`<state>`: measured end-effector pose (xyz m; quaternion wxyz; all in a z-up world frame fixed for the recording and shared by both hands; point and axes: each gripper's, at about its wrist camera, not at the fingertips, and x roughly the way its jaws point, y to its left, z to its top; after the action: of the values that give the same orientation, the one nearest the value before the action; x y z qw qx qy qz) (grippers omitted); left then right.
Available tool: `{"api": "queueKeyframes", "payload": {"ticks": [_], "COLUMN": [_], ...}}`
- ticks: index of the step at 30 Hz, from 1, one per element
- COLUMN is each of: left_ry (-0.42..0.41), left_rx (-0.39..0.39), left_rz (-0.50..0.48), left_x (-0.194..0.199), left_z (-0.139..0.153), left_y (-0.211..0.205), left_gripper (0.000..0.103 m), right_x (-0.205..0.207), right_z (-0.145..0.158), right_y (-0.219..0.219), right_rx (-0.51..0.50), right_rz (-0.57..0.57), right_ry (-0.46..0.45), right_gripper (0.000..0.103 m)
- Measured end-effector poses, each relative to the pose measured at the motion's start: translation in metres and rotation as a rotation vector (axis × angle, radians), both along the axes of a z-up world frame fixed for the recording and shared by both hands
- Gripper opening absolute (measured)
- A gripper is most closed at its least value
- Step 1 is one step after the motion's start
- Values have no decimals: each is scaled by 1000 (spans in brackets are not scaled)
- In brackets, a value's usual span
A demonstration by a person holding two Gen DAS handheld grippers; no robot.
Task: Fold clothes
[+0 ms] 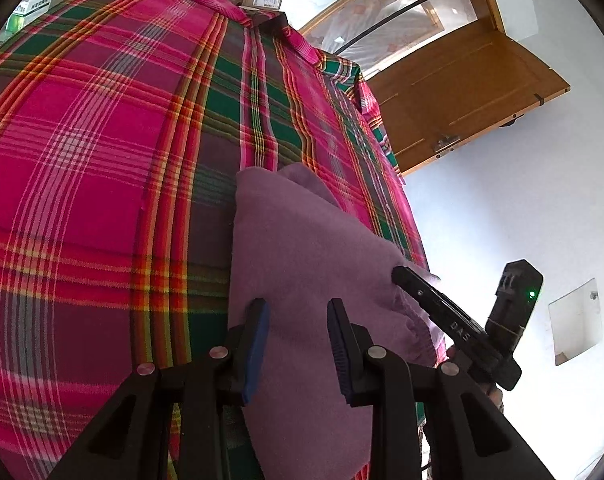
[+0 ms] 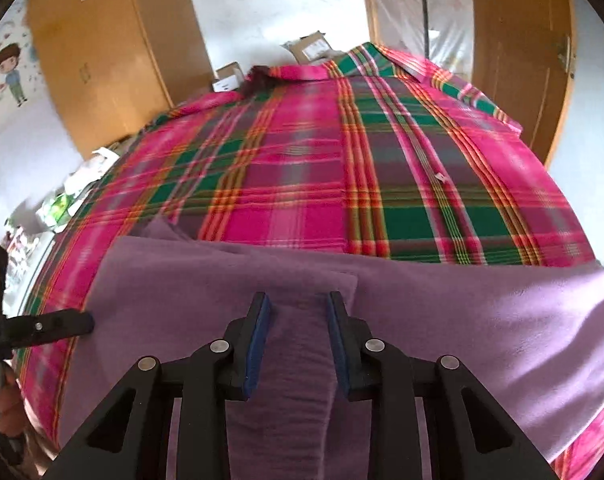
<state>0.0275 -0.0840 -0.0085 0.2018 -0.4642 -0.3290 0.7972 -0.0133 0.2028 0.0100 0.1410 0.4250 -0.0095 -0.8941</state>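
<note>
Right now a purple fleece garment (image 2: 441,312) lies across the near part of a bed covered with a pink, green and orange plaid sheet (image 2: 341,160). In the right wrist view the right gripper (image 2: 298,340) hangs over the garment with its blue-padded fingers (image 2: 260,344) spread apart, a raised fold of fleece running between them; whether the pads touch the cloth cannot be told. The garment's far edge runs roughly straight across the bed from left to right, with a small rumpled corner at its far left, and its right end reaches close to the bed's right edge. Beyond that far edge the plaid sheet lies bare all the way to the far side of the bed. In the left wrist view the left gripper (image 1: 298,344) is likewise released, its jaws apart above the narrower end of the garment, whose straight left edge runs away from the camera to a rounded far corner. The right gripper's black finger (image 1: 433,300) rests on the garment's gathered right hem. To the left of the garment the sheet is wide and unoccupied. Cardboard boxes (image 2: 313,48) sit past the far edge of the bed, a wooden wardrobe (image 2: 102,48) stands at far left, and a wooden door (image 1: 469,92) stands open at the right.
</note>
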Motion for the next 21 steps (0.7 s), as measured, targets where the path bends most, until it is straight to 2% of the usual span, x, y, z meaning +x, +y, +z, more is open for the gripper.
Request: {"api": "queueKeyframes", "payload": {"ticks": [6, 13, 16, 21], "left_ry": [-4, 6, 9, 0], "left_rx": [5, 3, 0, -1], "left_rz": [-4, 1, -8, -11], "left_x": [-2, 4, 8, 12], "left_z": [-1, 4, 5, 2], "left_y": [-1, -7, -6, -7], "left_gripper": [30, 30, 30, 30], "right_x": [-1, 45, 62, 67], "right_z": [-1, 27, 19, -3], "right_y": [2, 0, 0, 1], "right_rx": [0, -48, -41, -22], "right_rz": [7, 124, 159, 122], "right_ry": [8, 101, 92, 73], "right_gripper": [29, 29, 30, 29]}}
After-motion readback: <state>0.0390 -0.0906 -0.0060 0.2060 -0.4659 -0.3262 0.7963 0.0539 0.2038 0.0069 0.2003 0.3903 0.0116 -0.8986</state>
